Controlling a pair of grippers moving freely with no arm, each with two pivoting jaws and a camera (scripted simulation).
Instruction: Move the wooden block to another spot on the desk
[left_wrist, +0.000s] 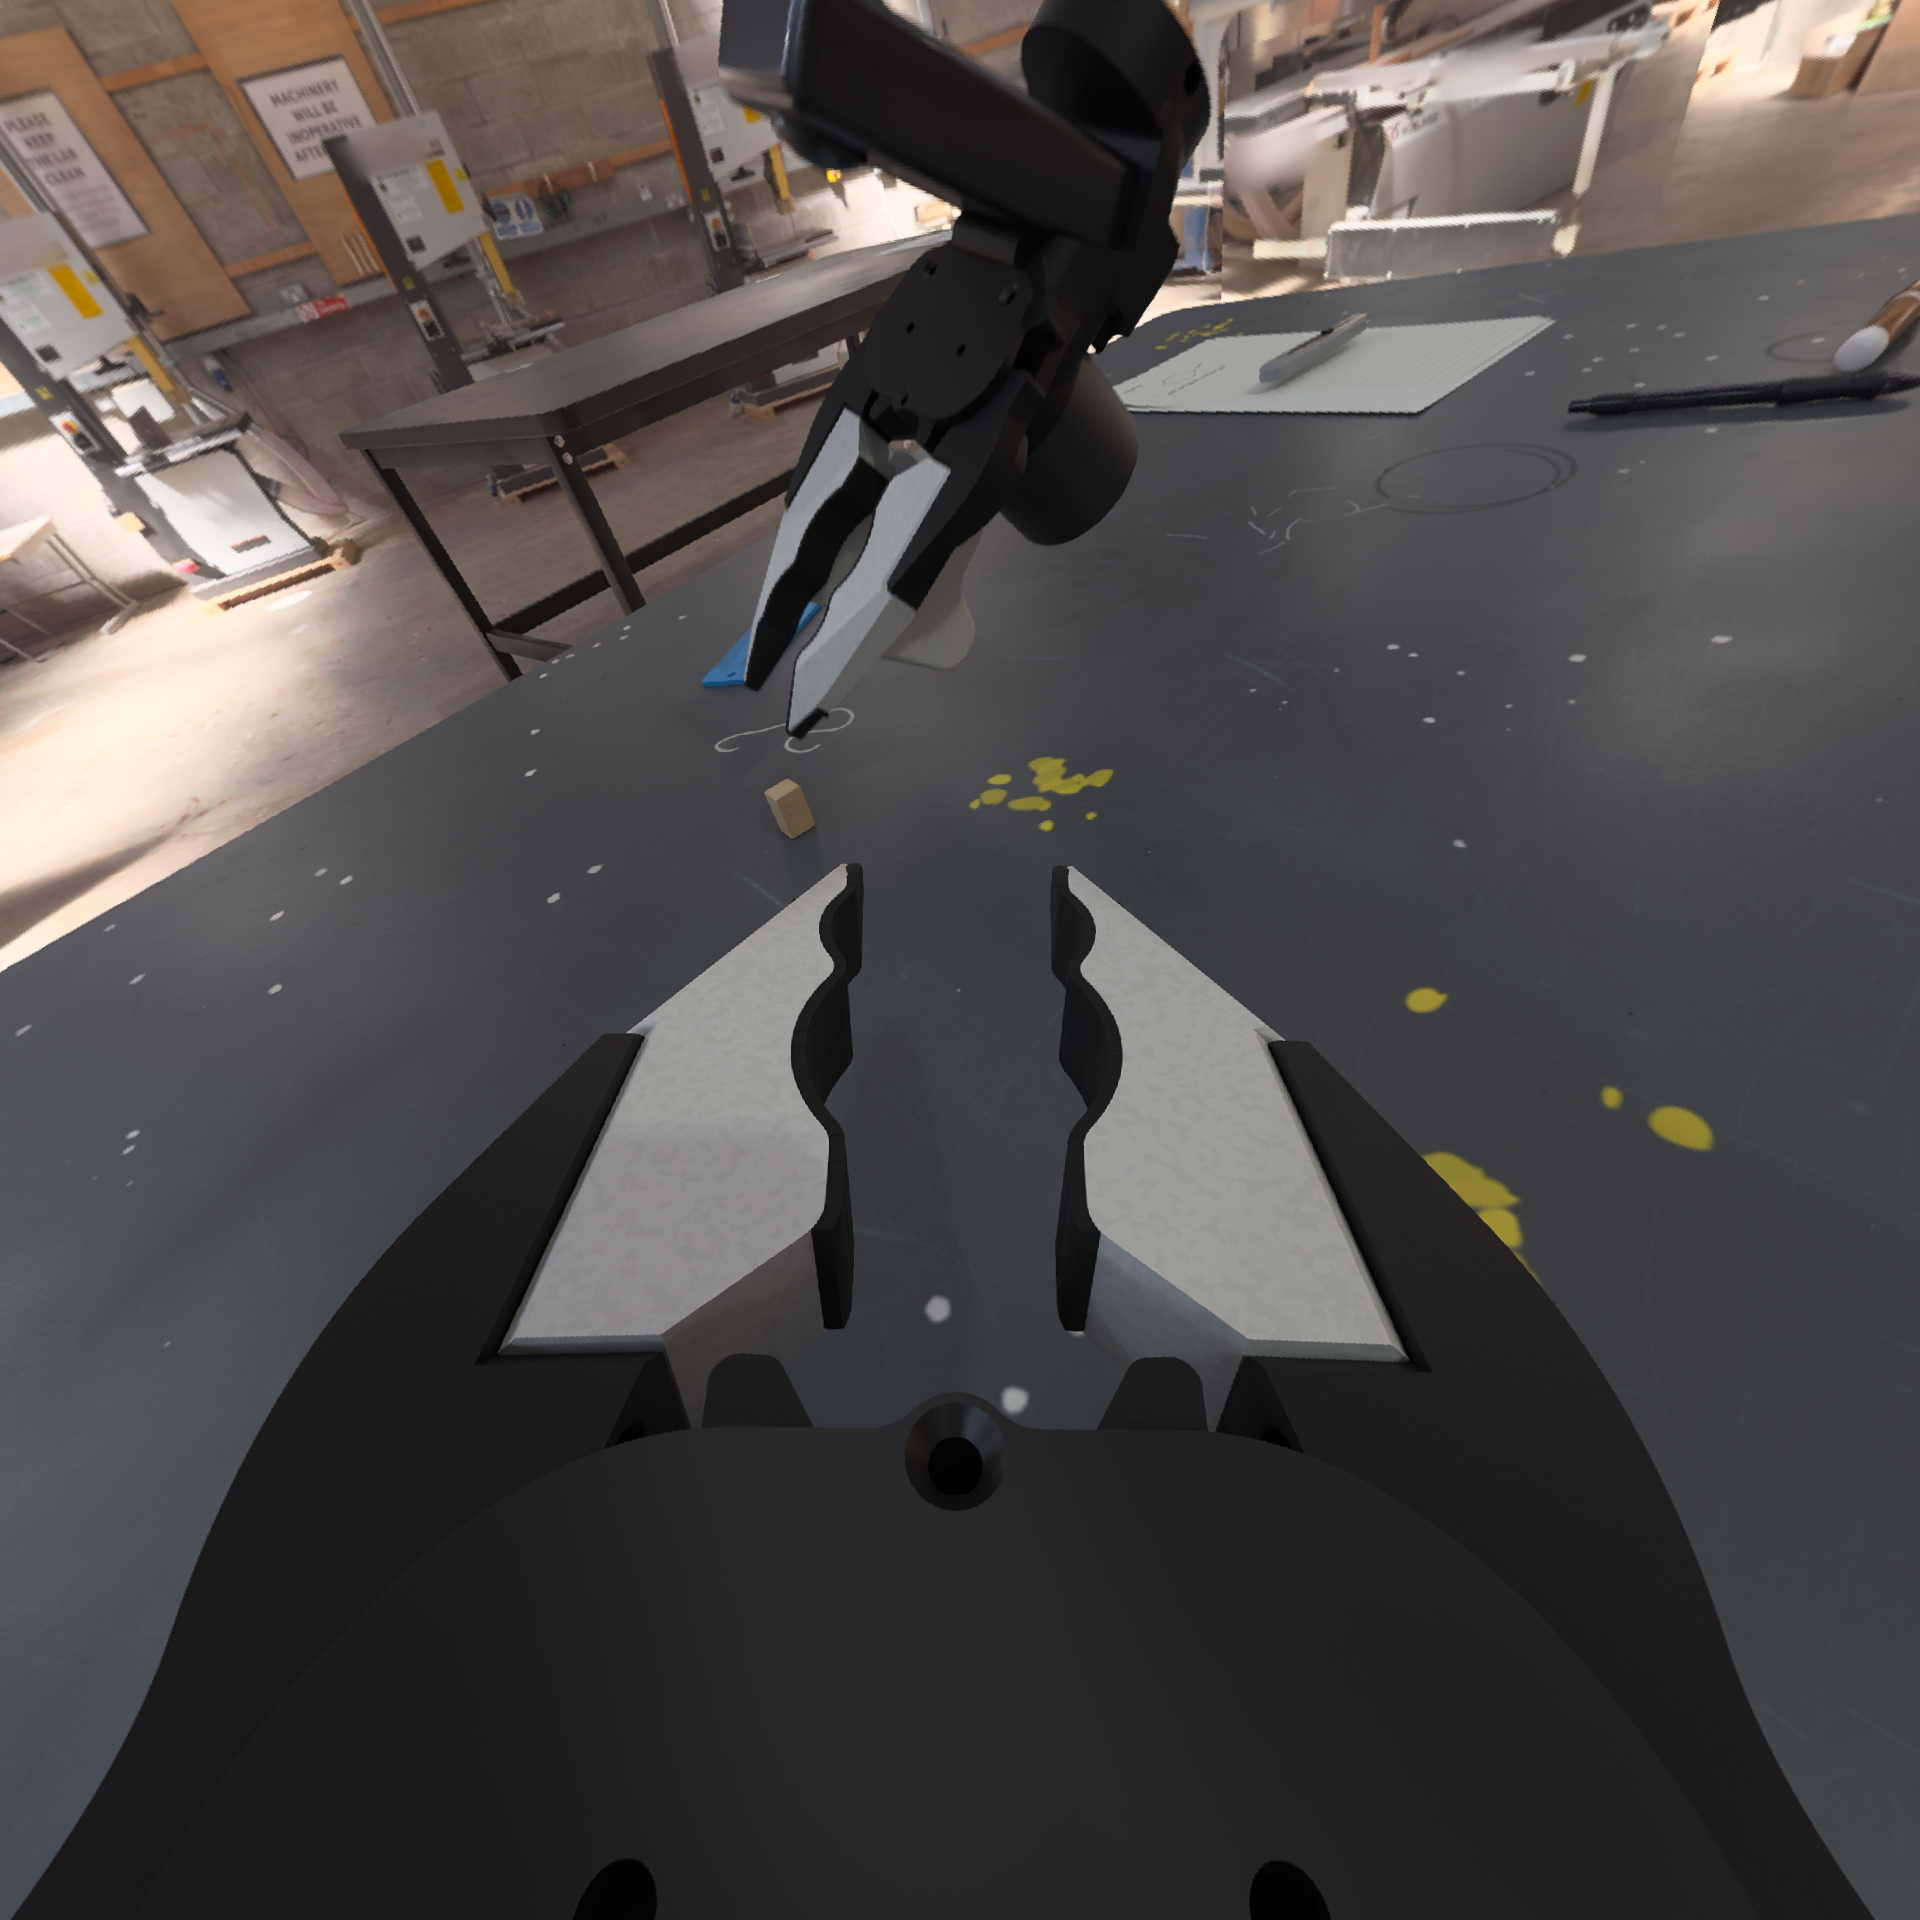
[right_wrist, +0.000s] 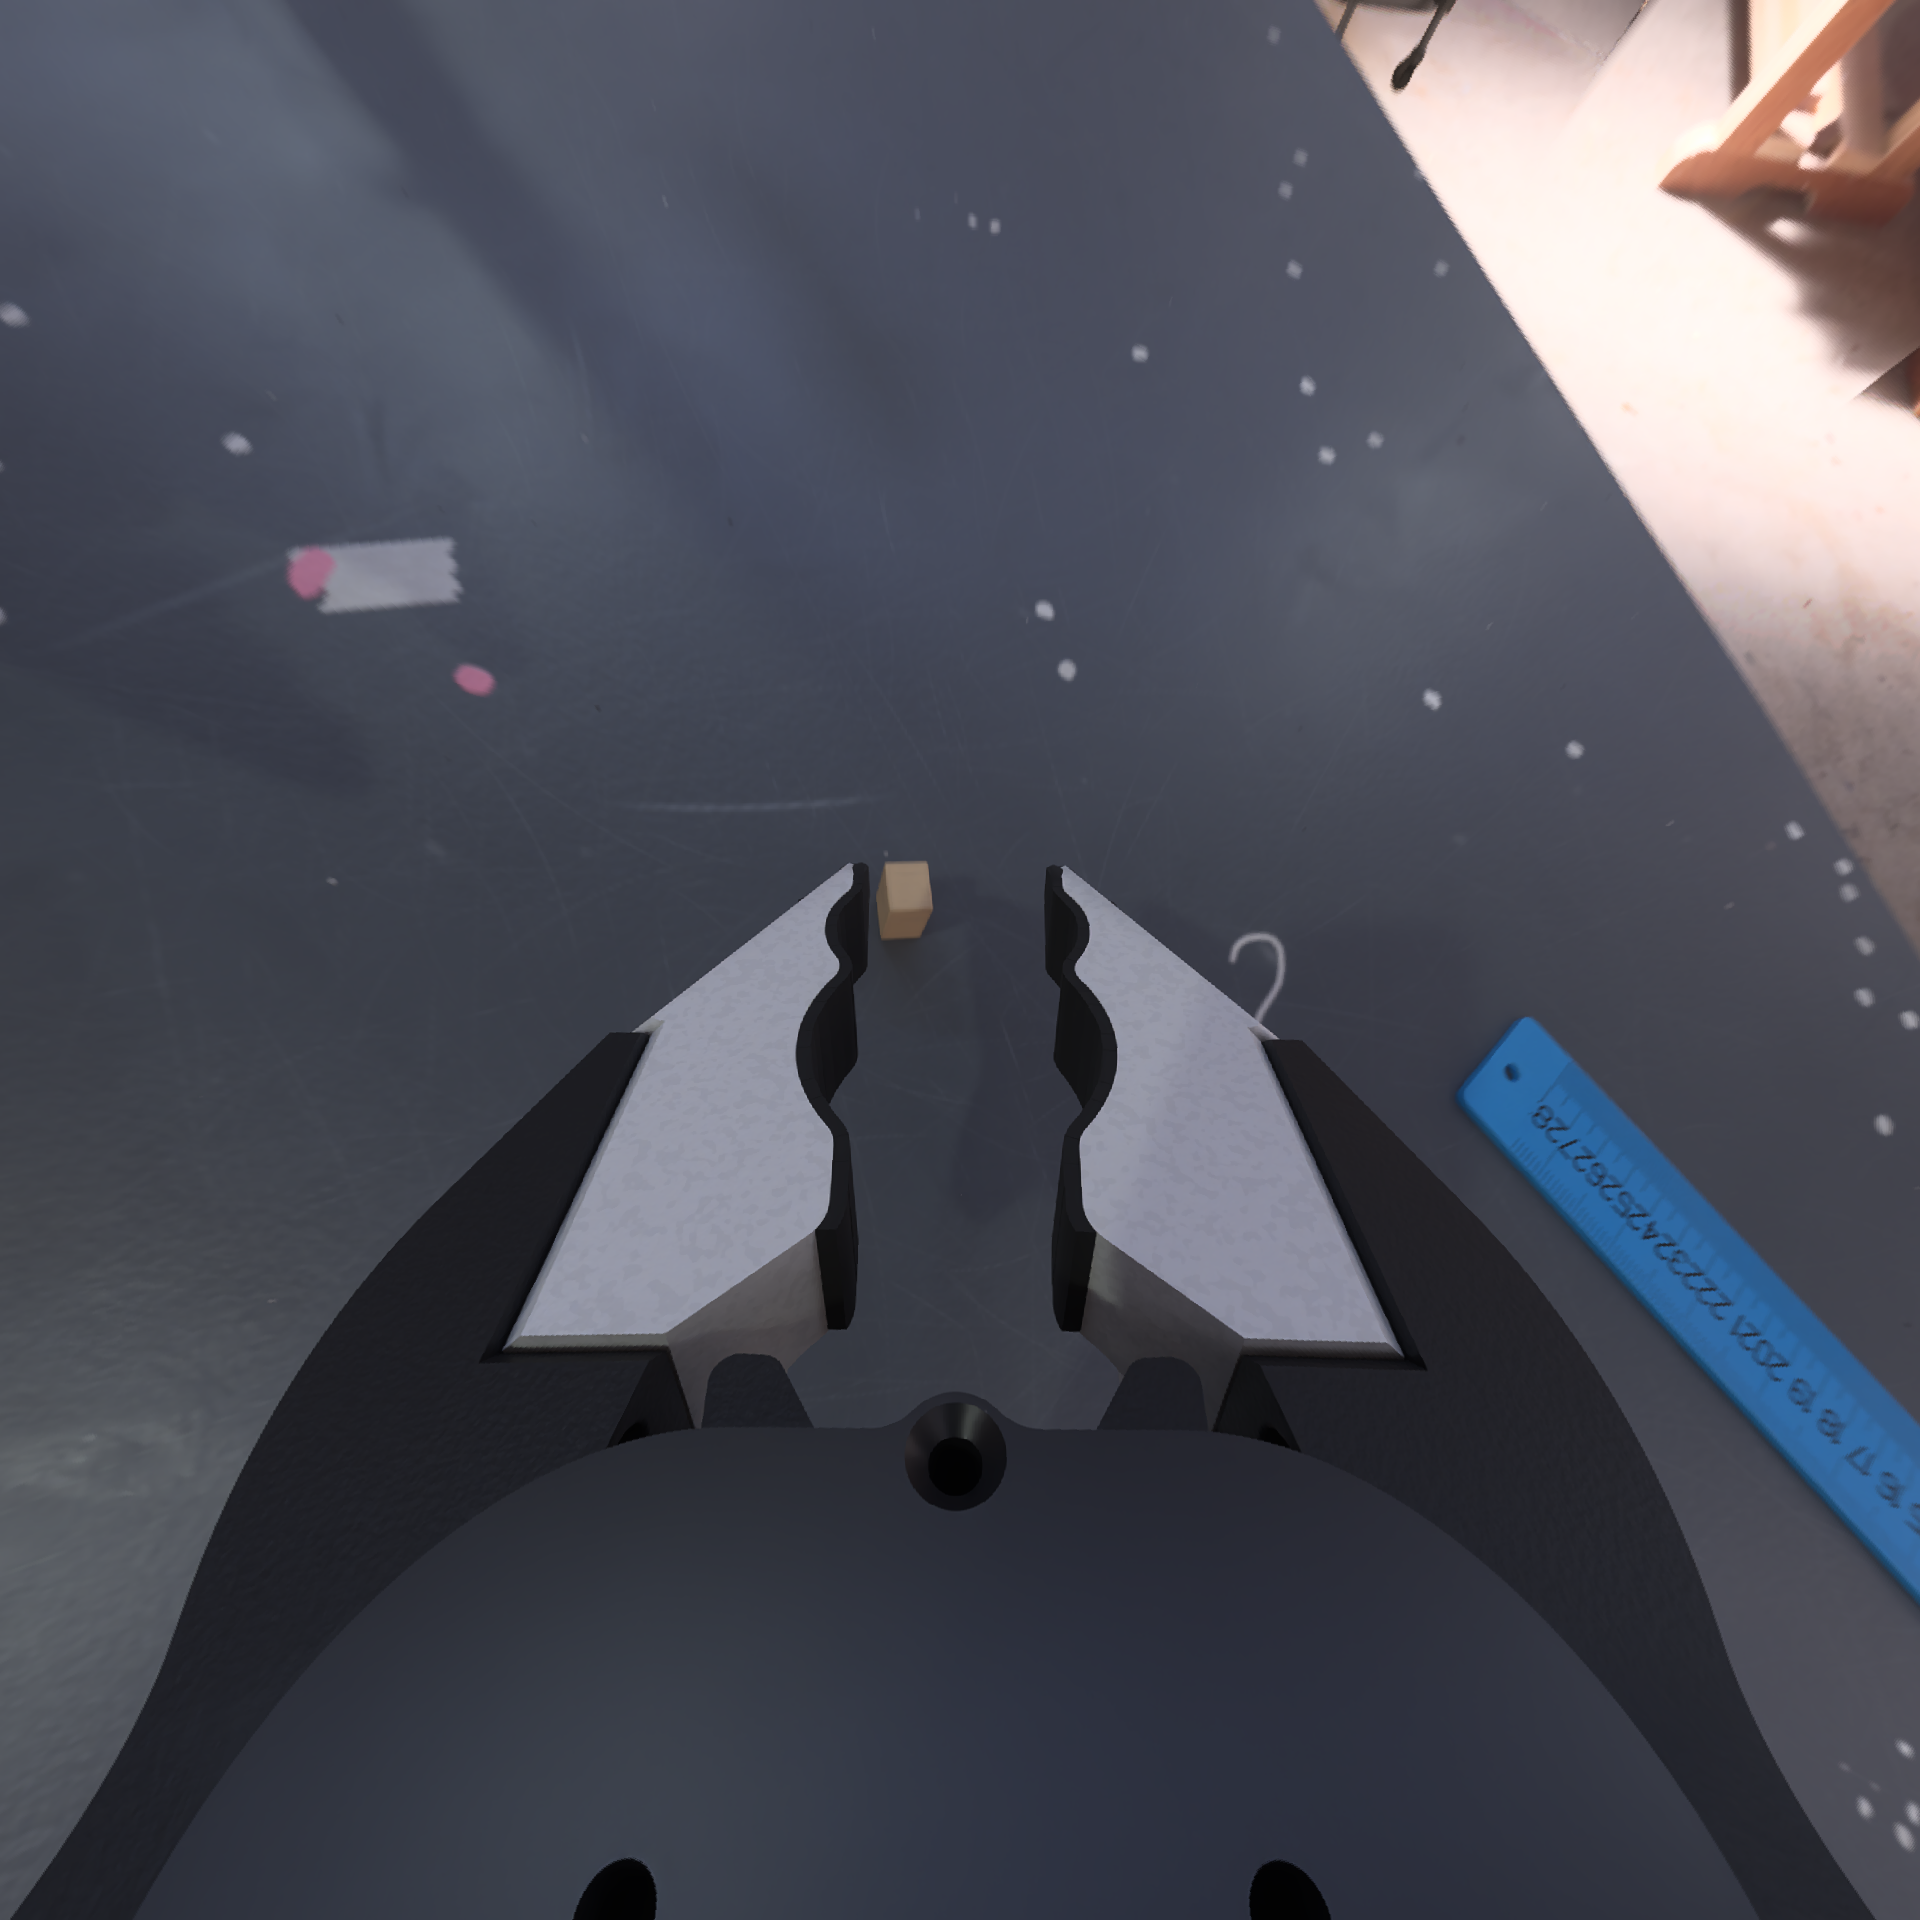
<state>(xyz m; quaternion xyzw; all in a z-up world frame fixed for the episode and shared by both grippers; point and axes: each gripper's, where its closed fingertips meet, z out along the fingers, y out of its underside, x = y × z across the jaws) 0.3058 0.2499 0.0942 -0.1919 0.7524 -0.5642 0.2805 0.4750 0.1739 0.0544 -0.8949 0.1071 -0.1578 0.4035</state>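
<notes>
A small pale wooden block (left_wrist: 789, 808) stands on the dark grey desk (left_wrist: 1351, 831). In the left wrist view it lies just ahead and left of my left gripper (left_wrist: 956, 878), which is open and empty. My right gripper (left_wrist: 790, 686) hangs tilted beyond the block, its tips a little above the desk and apart from it. In the right wrist view the block (right_wrist: 902, 900) sits just past the tips of the open right gripper (right_wrist: 951, 878), close to the left fingertip (right_wrist: 854, 883).
A blue ruler (right_wrist: 1704, 1309) lies right of the right gripper, near the desk edge (right_wrist: 1558, 343). A notepad (left_wrist: 1340, 369) with a marker, a black pen (left_wrist: 1745, 395) and a brush (left_wrist: 1881, 332) lie at the far side. A tape strip (right_wrist: 384, 574) lies left.
</notes>
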